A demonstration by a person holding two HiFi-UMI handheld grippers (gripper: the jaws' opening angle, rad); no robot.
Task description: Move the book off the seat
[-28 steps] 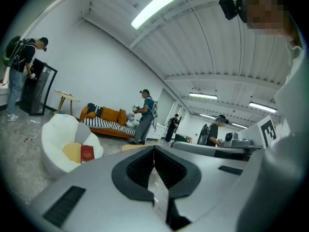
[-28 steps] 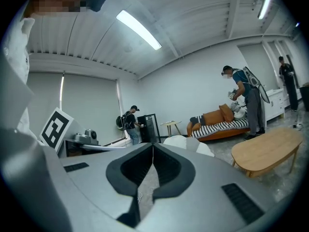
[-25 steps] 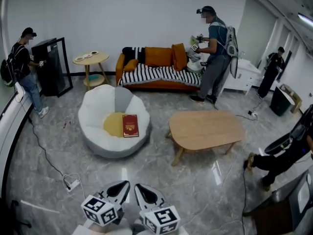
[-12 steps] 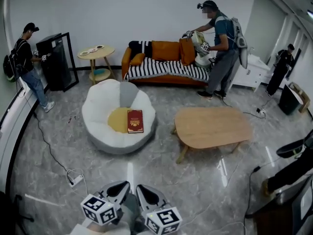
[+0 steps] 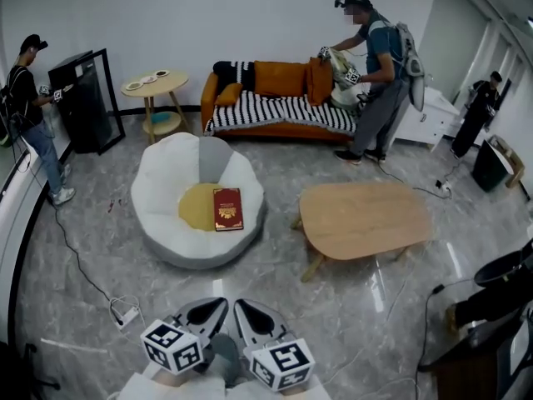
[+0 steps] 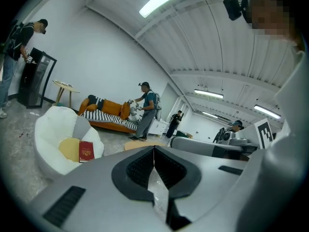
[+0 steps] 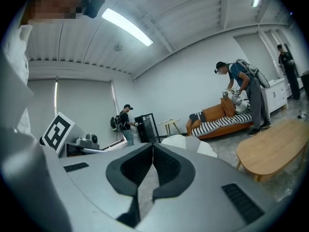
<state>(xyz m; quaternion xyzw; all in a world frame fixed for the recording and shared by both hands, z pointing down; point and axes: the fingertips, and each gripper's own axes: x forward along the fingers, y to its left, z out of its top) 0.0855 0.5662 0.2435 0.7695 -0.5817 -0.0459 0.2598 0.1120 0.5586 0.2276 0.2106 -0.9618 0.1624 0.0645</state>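
A dark red book [image 5: 227,209] lies flat on the yellow cushion of a white petal-shaped seat [image 5: 162,223] in the middle of the floor. The same book [image 6: 86,151] shows small at the left of the left gripper view. My left gripper [image 5: 218,305] and right gripper [image 5: 241,307] hang side by side at the bottom of the head view, well short of the seat. Both are shut with nothing between their jaws [image 6: 154,150] [image 7: 153,148].
A low wooden coffee table [image 5: 366,219] stands right of the seat. Behind are an orange sofa [image 5: 275,102] with a striped cover, a round side table [image 5: 154,83] and a black cabinet [image 5: 82,98]. Three people stand around the room. A power strip and cable [image 5: 123,313] lie on the floor at left.
The view has shifted a little, so the seat and book sit slightly lower. The person at the sofa has stepped right and leans over it. My grippers stay shut.
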